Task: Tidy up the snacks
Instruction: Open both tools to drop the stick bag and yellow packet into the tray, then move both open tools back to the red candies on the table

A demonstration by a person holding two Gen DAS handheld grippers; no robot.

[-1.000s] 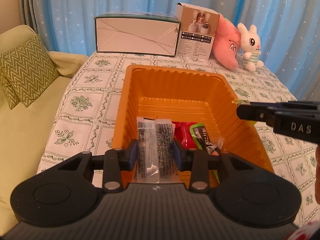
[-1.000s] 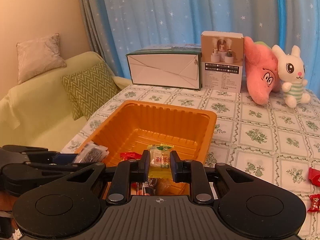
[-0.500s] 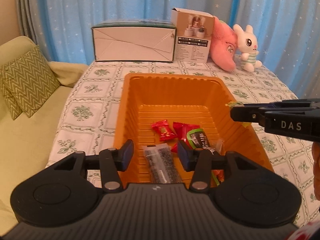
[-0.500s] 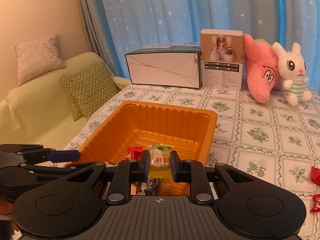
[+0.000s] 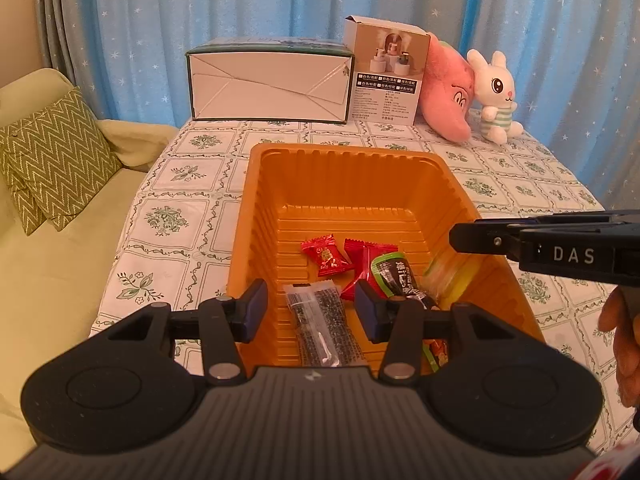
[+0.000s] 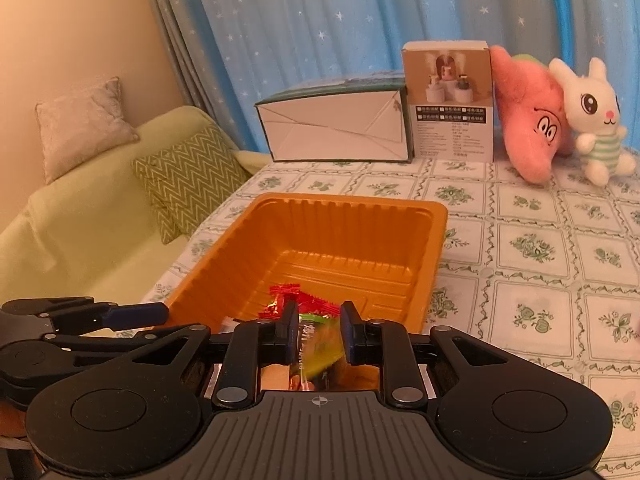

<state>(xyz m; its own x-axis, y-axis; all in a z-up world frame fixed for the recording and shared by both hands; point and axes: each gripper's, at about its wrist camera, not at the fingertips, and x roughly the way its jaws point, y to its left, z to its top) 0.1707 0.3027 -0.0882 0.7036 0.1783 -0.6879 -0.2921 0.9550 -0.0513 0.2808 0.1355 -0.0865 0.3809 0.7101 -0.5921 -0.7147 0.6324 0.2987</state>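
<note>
Several wrapped snacks lie in the near half of the ribbed orange plastic tray (image 5: 360, 184) on the floral-tiled worktop (image 5: 184, 208). Nearest is a clear rectangular packet of dark seeds (image 5: 324, 326), flat on the tray floor directly below and between the pads of the left tongs (image 5: 310, 310); its long axis runs near-to-far, roughly along the line the tongs point, its far end tipped slightly left. These tongs have just been opening and now stand well apart, touching nothing, with the packet released beneath them. Right of the packet lie a green-and-black sachet (image 5: 400, 276) and two red wrapped candies (image 5: 326, 255), farther in.

The right tongs (image 6: 319, 332) have also just been opening; a small yellow-green jelly packet (image 6: 320, 346), blurred, sits in the narrow gap, and the pads no longer appear to press on it, so it is judged to be dropping toward the tray's near right corner. In the left wrist view it shows below the tong tips (image 5: 446, 278).

Beyond the tray stand a white folded carton (image 5: 268, 84), a brown product box (image 5: 386, 76), a pink plush (image 5: 450, 92) and a white rabbit toy (image 5: 496, 96).
</note>
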